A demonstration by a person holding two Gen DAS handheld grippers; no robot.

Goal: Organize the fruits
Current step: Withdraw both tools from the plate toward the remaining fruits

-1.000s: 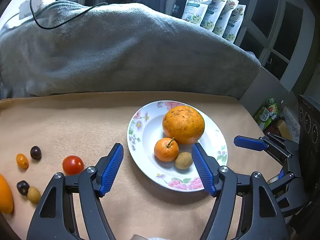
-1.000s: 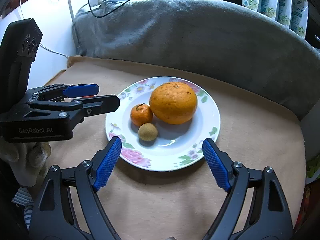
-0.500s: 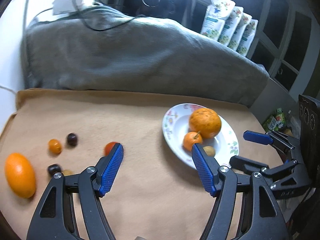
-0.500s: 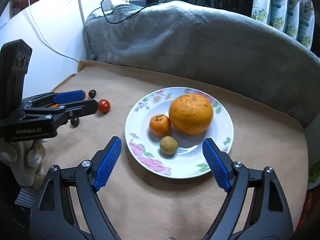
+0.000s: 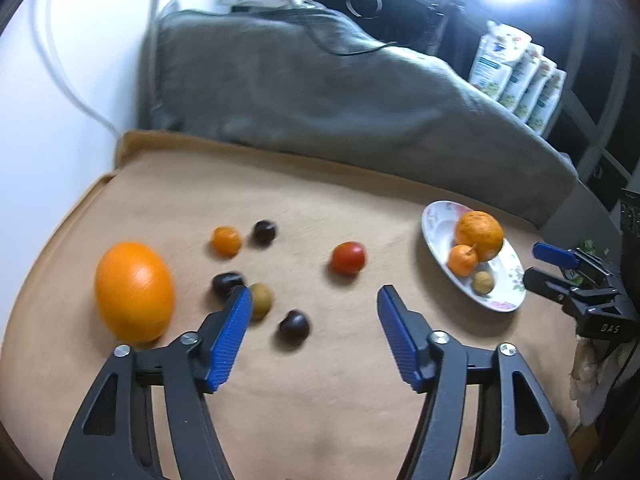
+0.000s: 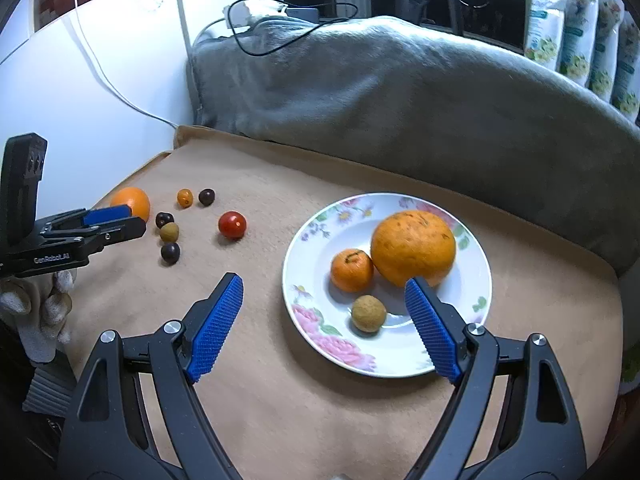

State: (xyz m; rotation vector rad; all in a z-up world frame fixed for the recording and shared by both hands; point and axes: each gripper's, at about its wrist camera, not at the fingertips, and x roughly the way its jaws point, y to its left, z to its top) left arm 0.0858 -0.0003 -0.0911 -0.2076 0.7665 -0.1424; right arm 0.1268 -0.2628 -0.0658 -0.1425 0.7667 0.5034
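The left gripper (image 5: 314,300) pointed steeply down over the loose fruit on the tan cloth (image 5: 320,200), its blue jaws closing with nothing between them but bare cloth; a dark berry (image 5: 294,326) lay just ahead of the gap, and a small brown fruit (image 5: 261,300) sat touching the edge of the left finger in the picture. The right gripper (image 6: 324,300) also tilted down, its jaws wide apart and holding nothing, the right finger (image 6: 430,328) overlapping the plate (image 6: 308,248) and the left one over bare cloth. The plate held a big orange (image 6: 414,246), a mandarin (image 6: 352,270) touching it, and a small brown fruit (image 6: 368,313) just beside them. Away from the plate lay a cherry tomato (image 5: 348,257), a smooth orange (image 5: 134,290), a small orange fruit (image 5: 226,241) and two more dark berries (image 5: 264,232) (image 5: 227,283). The left view, blurred, showed this scatter close and the plate small at the right, with the right gripper's fingers beyond it. The right view showed the plate close and, at its left edge, the left gripper from the side with a gloved hand (image 6: 36,312) under it. A grey blanket (image 6: 400,100) lay behind the cloth in both.
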